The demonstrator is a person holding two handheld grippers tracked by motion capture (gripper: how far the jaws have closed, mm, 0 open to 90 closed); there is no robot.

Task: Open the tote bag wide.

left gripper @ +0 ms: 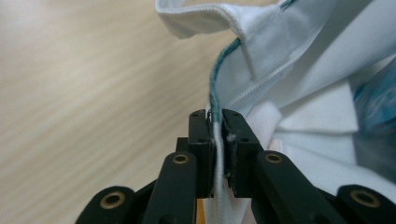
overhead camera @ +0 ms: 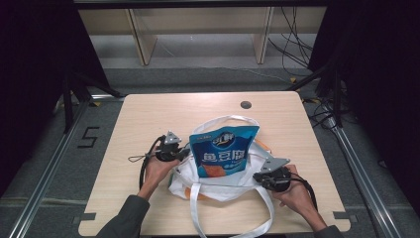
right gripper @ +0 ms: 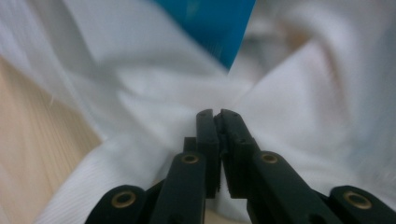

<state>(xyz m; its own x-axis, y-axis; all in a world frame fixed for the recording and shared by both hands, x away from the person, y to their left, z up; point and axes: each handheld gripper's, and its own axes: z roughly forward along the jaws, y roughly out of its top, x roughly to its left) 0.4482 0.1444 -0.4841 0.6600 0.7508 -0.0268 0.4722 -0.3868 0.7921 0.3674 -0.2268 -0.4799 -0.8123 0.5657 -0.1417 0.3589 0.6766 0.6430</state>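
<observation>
Both grippers, the left gripper (left gripper: 215,122) and the right gripper (right gripper: 217,116), are clamped on the white bag's (overhead camera: 218,186) cloth at the table's (overhead camera: 143,114) near edge, so pull evenly apart, keeping the blue packet (overhead camera: 224,150) upright inside.

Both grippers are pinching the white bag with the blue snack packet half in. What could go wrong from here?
1. The left gripper clamps only a thin hem of the white tote bag; a hard pull may let the cloth slip out.
2. The blue snack packet stands mostly above the bag mouth and could tip out onto the table.
3. The right gripper may have caught little cloth; its grip is hard to confirm.
</observation>
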